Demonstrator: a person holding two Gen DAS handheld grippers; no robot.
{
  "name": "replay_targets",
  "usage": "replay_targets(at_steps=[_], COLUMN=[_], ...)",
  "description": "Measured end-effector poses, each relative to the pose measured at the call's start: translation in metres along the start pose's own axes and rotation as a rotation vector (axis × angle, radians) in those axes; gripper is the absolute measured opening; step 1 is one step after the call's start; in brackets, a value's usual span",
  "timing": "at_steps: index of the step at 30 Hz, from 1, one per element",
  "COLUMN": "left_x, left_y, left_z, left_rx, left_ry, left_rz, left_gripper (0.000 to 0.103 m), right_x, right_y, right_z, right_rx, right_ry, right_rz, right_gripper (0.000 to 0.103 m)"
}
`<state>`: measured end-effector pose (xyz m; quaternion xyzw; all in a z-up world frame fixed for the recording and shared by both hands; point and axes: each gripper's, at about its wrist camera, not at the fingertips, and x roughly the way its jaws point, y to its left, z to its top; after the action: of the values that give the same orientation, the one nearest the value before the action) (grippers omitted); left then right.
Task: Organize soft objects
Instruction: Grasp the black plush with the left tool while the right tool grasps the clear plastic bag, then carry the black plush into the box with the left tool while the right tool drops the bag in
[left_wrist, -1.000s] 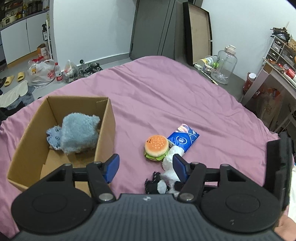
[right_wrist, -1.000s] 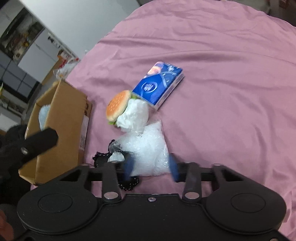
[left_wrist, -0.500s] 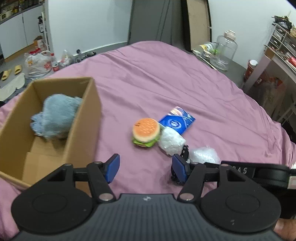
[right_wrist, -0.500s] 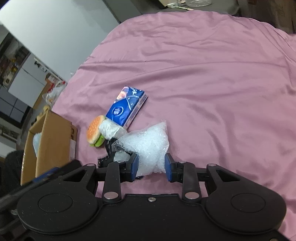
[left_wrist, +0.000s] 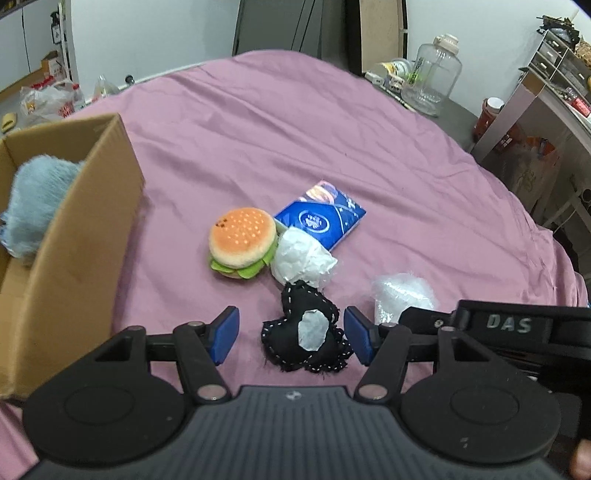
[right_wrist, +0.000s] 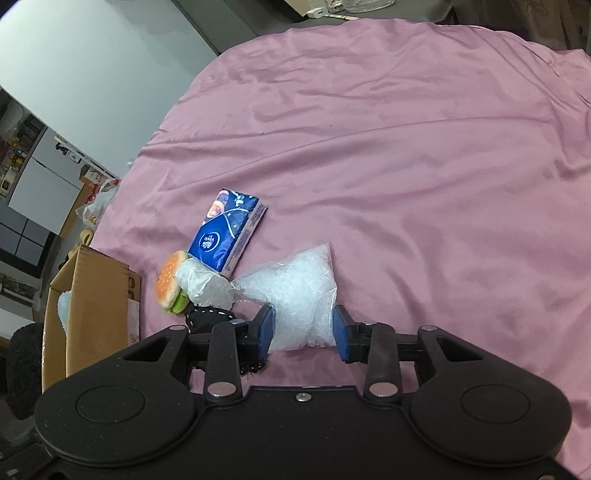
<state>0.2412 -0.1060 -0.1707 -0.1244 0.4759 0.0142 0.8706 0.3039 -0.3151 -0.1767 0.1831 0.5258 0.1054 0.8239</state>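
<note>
Left gripper (left_wrist: 291, 334) open, jaws wide, straddling a black stitched plush (left_wrist: 304, 338) with a white patch, lying on the pink bedsheet (left_wrist: 332, 129); pads not touching it. Just ahead: plush hamburger (left_wrist: 242, 243), white wrapped bundle (left_wrist: 301, 260), blue tissue pack (left_wrist: 321, 218), all touching in 1 cluster. Cardboard box (left_wrist: 74, 236) to the far left, blue fuzzy plush (left_wrist: 33, 203) inside.

Right gripper (right_wrist: 303, 332) has both blue pads against a clear plastic bag of white filling (right_wrist: 295, 295), gripping its near end; bag rests on the sheet. Tissue pack ahead-left of it.
</note>
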Motion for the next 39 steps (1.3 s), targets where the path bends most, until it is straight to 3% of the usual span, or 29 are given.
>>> replay_targets(at_steps=[2, 5, 8, 12, 18, 23, 30, 39], left_x=[0.008, 0.019, 0.023, 0.025, 0.016, -0.001, -0.036, -0.083], left_y=[0.001, 0.002, 0.004, 0.004, 0.009, 0.014, 0.022, 0.044], left_z=[-0.001, -0.004, -0.005, -0.002, -0.001, -0.001, 0.0, 0.007], left_rx=[-0.005, -0.004, -0.014, -0.018, -0.037, -0.048, -0.045, -0.055], left_ry=[0.014, 0.033, 0.028, 0.025, 0.02, 0.001, -0.051, -0.122], left_rz=[-0.003, 0.0, -0.009, -0.022, -0.058, -0.07, -0.085, -0.095], left_gripper=[0.062, 0.061, 0.054, 0.031, 0.019, 0.017, 0.017, 0.017], right_x=[-0.005, -0.015, -0.015, -0.002, 0.015, 0.023, 0.011, -0.026], right_y=[-0.002, -0.005, -0.008, -0.011, -0.011, -0.007, 0.006, 0.032], right_z=[0.002, 0.005, 0.005, 0.005, 0.002, 0.003, 0.0, -0.004], right_rx=[0.019, 0.035, 0.035, 0.046, 0.042, 0.023, -0.02, -0.056], right_ry=[-0.018, -0.052, -0.058, -0.018, 0.01, 0.003, -0.019, -0.108], right_rz=[0.01, 0.042, 0.032, 0.051, 0.015, 0.006, 0.016, 0.017], right_gripper=[0.057, 0.06, 0.06, 0.057, 0.045, 0.039, 0.021, 0.019])
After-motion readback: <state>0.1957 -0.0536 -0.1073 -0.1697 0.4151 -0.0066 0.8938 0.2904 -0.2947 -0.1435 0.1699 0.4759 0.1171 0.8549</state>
